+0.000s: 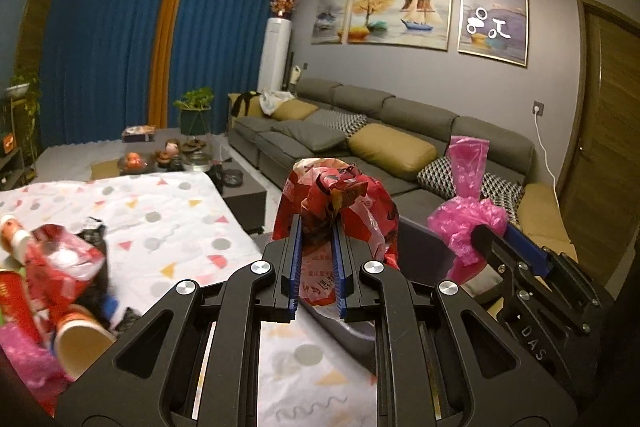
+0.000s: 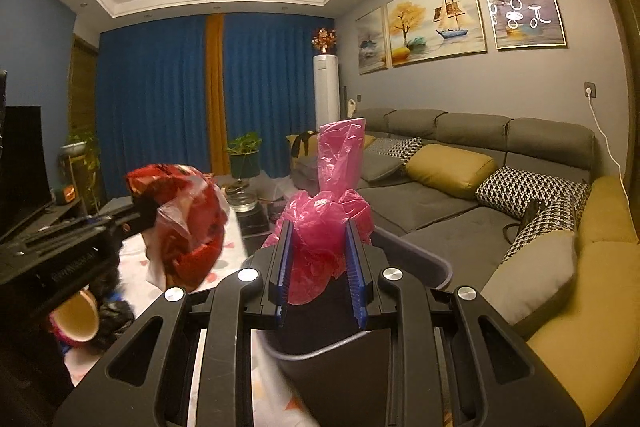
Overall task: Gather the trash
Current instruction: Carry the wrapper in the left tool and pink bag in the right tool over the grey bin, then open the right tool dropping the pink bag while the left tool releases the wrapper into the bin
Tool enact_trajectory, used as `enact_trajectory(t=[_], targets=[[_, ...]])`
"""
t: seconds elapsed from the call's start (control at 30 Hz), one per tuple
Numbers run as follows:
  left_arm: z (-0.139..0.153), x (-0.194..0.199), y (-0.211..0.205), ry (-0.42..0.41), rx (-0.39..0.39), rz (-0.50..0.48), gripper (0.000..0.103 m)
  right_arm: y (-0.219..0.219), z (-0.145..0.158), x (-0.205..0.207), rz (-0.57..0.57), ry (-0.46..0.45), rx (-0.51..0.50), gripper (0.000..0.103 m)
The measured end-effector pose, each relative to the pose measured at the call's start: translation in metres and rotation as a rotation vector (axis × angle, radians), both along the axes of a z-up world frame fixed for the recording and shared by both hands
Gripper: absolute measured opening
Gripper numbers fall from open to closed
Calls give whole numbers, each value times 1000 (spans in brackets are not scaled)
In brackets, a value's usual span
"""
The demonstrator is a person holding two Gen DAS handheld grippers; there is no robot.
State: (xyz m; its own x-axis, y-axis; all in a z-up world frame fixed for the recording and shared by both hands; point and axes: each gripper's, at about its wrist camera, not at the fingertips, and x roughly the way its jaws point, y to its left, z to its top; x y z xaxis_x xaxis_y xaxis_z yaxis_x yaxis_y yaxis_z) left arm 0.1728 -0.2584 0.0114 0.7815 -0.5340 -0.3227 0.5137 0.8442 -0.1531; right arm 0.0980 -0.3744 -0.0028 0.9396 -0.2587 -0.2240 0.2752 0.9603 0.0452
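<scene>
My left gripper [image 1: 317, 227] is shut on a crumpled red plastic bag [image 1: 340, 195], held up above the edge of a grey bin [image 1: 424, 247]. It also shows in the right wrist view [image 2: 192, 223]. My right gripper [image 2: 318, 231] is shut on a crumpled pink plastic bag [image 2: 324, 227], held over the grey bin [image 2: 416, 259]. The pink bag also shows in the left wrist view [image 1: 466, 211], to the right of the red one. More trash lies on the patterned tablecloth [image 1: 176, 223]: red wrappers [image 1: 60, 267] and a paper cup [image 1: 84, 343].
A grey sofa [image 1: 400, 131] with yellow and patterned cushions runs along the right wall. A low coffee table [image 1: 240, 187] with dishes and a potted plant [image 1: 196, 111] stands beyond the table. A TV [image 2: 24, 163] stands at the left.
</scene>
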Motion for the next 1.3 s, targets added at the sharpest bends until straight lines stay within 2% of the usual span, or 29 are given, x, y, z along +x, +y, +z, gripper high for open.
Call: enact_trajectory(t=[0.53,0.87,0.97,1.0,1.1,1.3], targets=[[-30,55,-40,81,1,-56,13,-23,-15,35,-8,21,23,27],[-41,76,-41,121,-9,-97,14,-27,-16,45,-5,26,42,27],[-48,83,-45,139,-3,-133,18,-30,-16,47,-9,27,48,29],[-51,84,-46,143,8,-145,22,-31,-16,46,-14,25,51,35],[-57,87,-46,153,24,-141,49,-33,-14,44,-26,19,57,37],[-57,79,-28,145,27,-63,73,-27,-9,28,-42,7,59,47]])
